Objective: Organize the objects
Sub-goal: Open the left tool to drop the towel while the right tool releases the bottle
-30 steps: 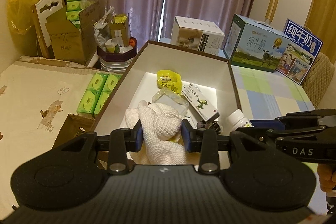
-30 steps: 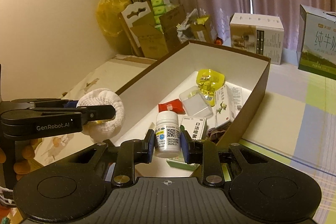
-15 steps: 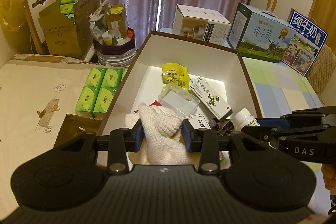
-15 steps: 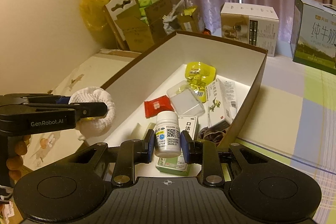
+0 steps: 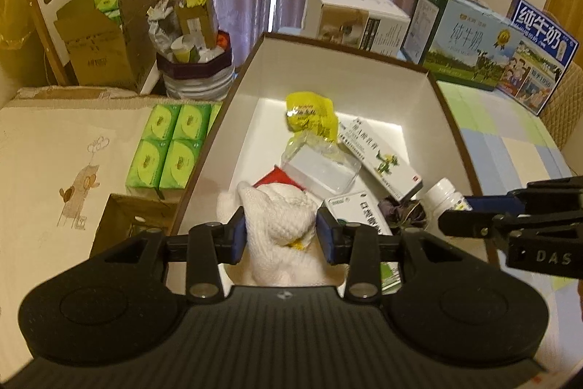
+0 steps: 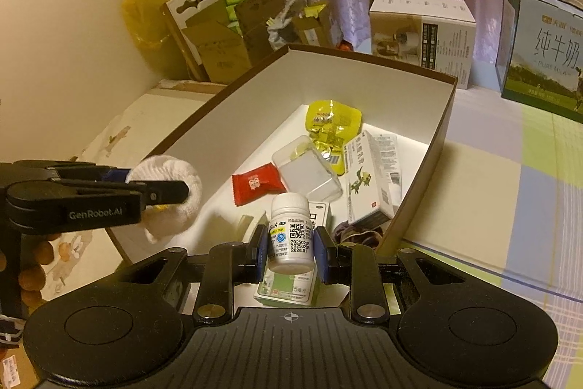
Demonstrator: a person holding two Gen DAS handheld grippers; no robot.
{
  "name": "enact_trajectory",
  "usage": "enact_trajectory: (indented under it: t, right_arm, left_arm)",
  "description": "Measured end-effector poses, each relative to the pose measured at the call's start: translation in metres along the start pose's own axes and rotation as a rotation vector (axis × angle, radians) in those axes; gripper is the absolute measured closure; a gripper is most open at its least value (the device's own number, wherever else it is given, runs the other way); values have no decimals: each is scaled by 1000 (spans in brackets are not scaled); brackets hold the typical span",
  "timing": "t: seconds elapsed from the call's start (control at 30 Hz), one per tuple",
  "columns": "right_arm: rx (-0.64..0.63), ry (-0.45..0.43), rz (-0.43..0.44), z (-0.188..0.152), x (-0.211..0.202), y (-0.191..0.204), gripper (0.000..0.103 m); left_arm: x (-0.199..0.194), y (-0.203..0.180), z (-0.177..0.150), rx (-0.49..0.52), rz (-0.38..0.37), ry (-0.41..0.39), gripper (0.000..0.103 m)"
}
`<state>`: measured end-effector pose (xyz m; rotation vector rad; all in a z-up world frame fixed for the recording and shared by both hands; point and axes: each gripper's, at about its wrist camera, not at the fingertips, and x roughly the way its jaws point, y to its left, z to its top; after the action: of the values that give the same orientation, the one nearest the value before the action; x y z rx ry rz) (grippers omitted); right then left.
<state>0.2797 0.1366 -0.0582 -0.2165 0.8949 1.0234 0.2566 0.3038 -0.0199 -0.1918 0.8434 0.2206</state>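
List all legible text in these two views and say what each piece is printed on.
"GenRobot.AI": side of the left gripper.
"DAS": side of the right gripper.
"20250203", "2028.01": label of the white pill bottle.
"纯牛奶", "PURE MILK": green milk carton.
"纯牛奶": blue milk carton.
"5毫升": green-and-white box under the bottle.
Print on the long medicine box, yellow packet and red sachet is too small to read.
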Motion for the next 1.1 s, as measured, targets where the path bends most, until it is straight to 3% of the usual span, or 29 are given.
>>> enact_trajectory:
  t: [0.43, 0.6, 0.87, 0.97, 1.1]
  right_arm:
    - [-7, 44, 0, -1, 13, 3, 80]
    - [17, 46, -13, 1, 20, 2, 80]
    - [25, -13, -114, 14, 25, -6, 79]
    - [21, -4, -104, 15, 22, -8, 77]
    - [11, 11, -101, 10, 18, -4, 64]
  left_arm:
    - [3, 6, -6, -4, -5, 23, 42]
    - [3, 5, -7, 5, -9, 26, 40]
    - [3, 2, -6, 12, -15, 21, 34]
    - [1, 2, -6, 14, -16, 16, 30]
    - [-2, 1, -5, 13, -20, 9, 26]
